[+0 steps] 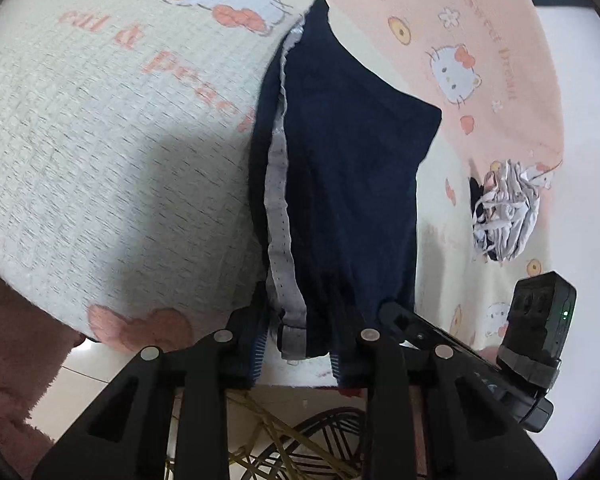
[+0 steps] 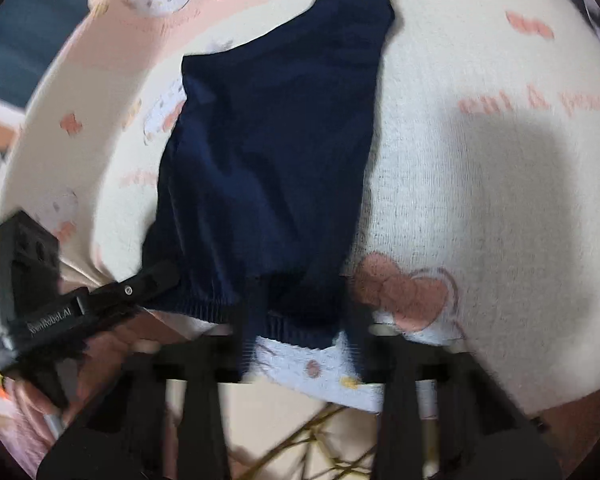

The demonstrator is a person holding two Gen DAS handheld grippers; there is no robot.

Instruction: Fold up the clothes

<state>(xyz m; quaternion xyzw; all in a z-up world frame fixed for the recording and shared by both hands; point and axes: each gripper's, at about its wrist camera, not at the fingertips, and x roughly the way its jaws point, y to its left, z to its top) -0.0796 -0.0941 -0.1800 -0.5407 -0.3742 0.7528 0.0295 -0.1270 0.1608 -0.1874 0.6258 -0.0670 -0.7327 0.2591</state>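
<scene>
A cream and pink cartoon-cat blanket (image 1: 100, 152) covers the bench. Navy shorts (image 1: 340, 168) lie at centre, waistband toward six o'clock. The left gripper (image 1: 300, 344) and right gripper (image 2: 300, 332) each pinch that waistband. Bundled cloth (image 1: 504, 216) sits at three o'clock.

place: home | evidence: cartoon-cat blanket (image 1: 100, 140) over the worktop | tiled floor (image 1: 88, 364) | wicker piece (image 1: 300, 440) beneath

Both grippers black plastic: left gripper (image 1: 300, 336) with round silver pivot screws on its linkage bars, right gripper (image 1: 396, 316) with a boxy camera module showing a green LED. Fuzzy pink sleeve (image 1: 8, 344) at left edge. Right wrist view: left gripper's body carries white lettering, partly legible, and a small screw.
</scene>
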